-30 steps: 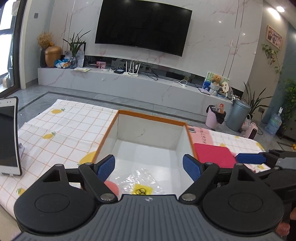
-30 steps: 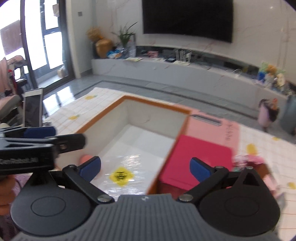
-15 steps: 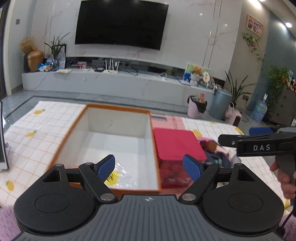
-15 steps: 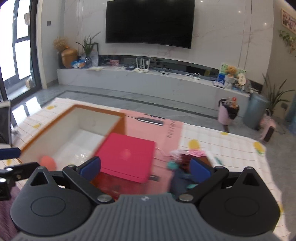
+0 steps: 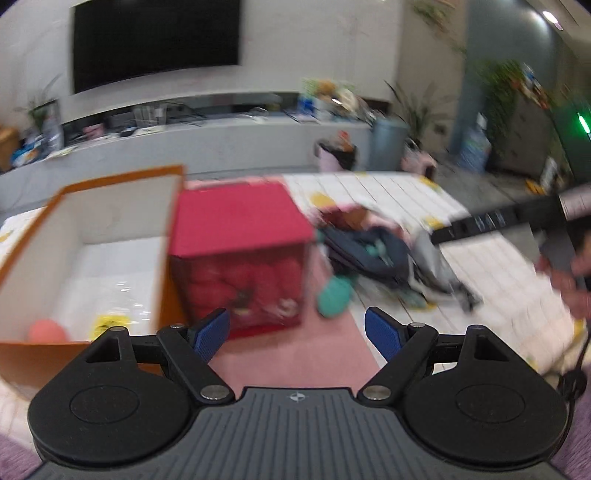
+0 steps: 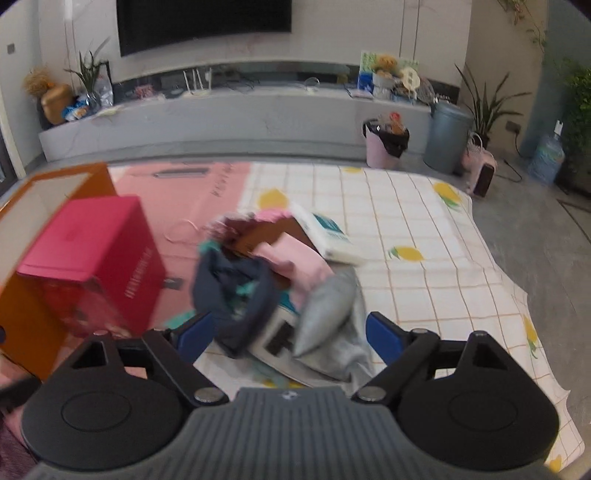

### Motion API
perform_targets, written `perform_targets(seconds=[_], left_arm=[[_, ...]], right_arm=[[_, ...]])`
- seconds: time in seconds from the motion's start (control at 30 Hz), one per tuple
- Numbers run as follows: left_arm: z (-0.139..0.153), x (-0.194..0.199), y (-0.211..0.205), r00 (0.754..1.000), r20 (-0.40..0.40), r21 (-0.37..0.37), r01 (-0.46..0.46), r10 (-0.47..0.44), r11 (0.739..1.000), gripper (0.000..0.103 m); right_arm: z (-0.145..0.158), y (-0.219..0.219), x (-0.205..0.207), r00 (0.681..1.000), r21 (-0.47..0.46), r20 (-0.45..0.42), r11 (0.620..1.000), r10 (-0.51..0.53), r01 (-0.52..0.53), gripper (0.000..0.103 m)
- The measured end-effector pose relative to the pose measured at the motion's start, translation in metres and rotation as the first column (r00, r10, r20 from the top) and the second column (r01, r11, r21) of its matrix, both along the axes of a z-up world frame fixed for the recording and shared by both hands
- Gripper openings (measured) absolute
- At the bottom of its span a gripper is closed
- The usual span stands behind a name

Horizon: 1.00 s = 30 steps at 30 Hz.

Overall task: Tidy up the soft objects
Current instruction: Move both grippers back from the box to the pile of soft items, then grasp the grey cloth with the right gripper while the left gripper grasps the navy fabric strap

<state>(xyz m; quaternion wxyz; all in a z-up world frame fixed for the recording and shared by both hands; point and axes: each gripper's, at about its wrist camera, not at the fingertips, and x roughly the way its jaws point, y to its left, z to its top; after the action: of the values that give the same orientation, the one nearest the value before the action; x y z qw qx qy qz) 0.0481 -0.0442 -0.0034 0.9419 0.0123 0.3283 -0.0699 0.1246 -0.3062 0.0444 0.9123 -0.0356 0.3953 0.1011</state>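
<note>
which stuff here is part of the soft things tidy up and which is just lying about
Part of the job:
- pile of soft items: navy fabric, pink cloth, grey cloth
- teal soft item
- open orange box
- right gripper, open over the pile
- left gripper, open, empty

Just lying about:
- red box
- white packet
- bins
- TV

The heap of clothes [image 6: 266,280] is showing soft matt cloth — one silvery piece [image 6: 325,314] is gleaming slightly. The red box [image 6: 92,258] is looking like smooth card, its front glossy. The orange box [image 5: 74,258] is showing matt white card inside — crinkled clear plastic [image 5: 110,295] is shining there.
</note>
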Motion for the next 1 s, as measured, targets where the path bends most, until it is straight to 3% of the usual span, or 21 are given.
perform_targets(seconds=[0.1, 0.17, 0.33, 0.43, 0.5, 0.53, 0.6, 0.67, 0.83, 1.0], left_arm=[[-0.019, 0.001, -0.016, 0.999, 0.004, 0.041, 0.050, -0.050, 0.998, 0.097], [-0.027, -0.001, -0.023, 0.997, 0.000, 0.065, 0.083, -0.083, 0.994, 0.097], [-0.038, 0.000, -0.027, 0.995, -0.018, 0.065, 0.095, -0.094, 0.993, 0.097], [-0.040, 0.004, -0.027, 0.995, -0.024, 0.047, 0.097, -0.096, 0.994, 0.096], [-0.040, 0.002, -0.024, 0.995, -0.011, 0.043, 0.100, -0.099, 0.994, 0.096], [-0.040, 0.000, -0.023, 0.995, -0.003, 0.039, 0.097, -0.097, 0.994, 0.096], [-0.040, 0.001, -0.023, 0.996, 0.002, 0.029, 0.093, -0.093, 0.995, 0.096], [-0.039, 0.003, -0.024, 0.996, -0.002, 0.017, 0.092, -0.092, 0.996, 0.096], [-0.039, 0.001, -0.034, 0.989, 0.044, 0.003, 0.138, -0.138, 0.990, 0.096], [-0.044, 0.005, -0.053, 0.975, 0.086, 0.029, 0.205, -0.207, 0.978, 0.094]], right_arm=[[-0.016, -0.002, 0.014, 1.000, -0.021, -0.024, 1.000, 0.019, -0.019, 0.069], [-0.028, -0.002, 0.024, 0.999, -0.040, -0.045, 0.999, 0.022, -0.024, 0.066], [-0.045, 0.002, 0.047, 0.999, -0.038, -0.034, 0.999, -0.034, 0.033, 0.066], [-0.054, 0.006, 0.056, 0.998, -0.094, -0.041, 0.995, -0.042, 0.038, 0.063], [-0.059, 0.003, 0.061, 0.997, -0.104, -0.057, 0.993, -0.059, 0.053, 0.043], [-0.062, 0.000, 0.063, 0.995, -0.089, -0.074, 0.994, -0.065, 0.058, 0.039], [-0.065, -0.005, 0.064, 0.993, -0.054, -0.099, 0.997, -0.065, 0.059, 0.014], [-0.067, -0.006, 0.064, 0.991, -0.064, -0.111, 0.996, -0.071, 0.064, 0.008], [-0.055, -0.004, 0.050, 0.995, -0.134, -0.092, 0.991, -0.036, 0.023, 0.005], [-0.051, -0.011, 0.032, 0.990, -0.235, -0.134, 0.972, -0.045, 0.013, 0.005]])
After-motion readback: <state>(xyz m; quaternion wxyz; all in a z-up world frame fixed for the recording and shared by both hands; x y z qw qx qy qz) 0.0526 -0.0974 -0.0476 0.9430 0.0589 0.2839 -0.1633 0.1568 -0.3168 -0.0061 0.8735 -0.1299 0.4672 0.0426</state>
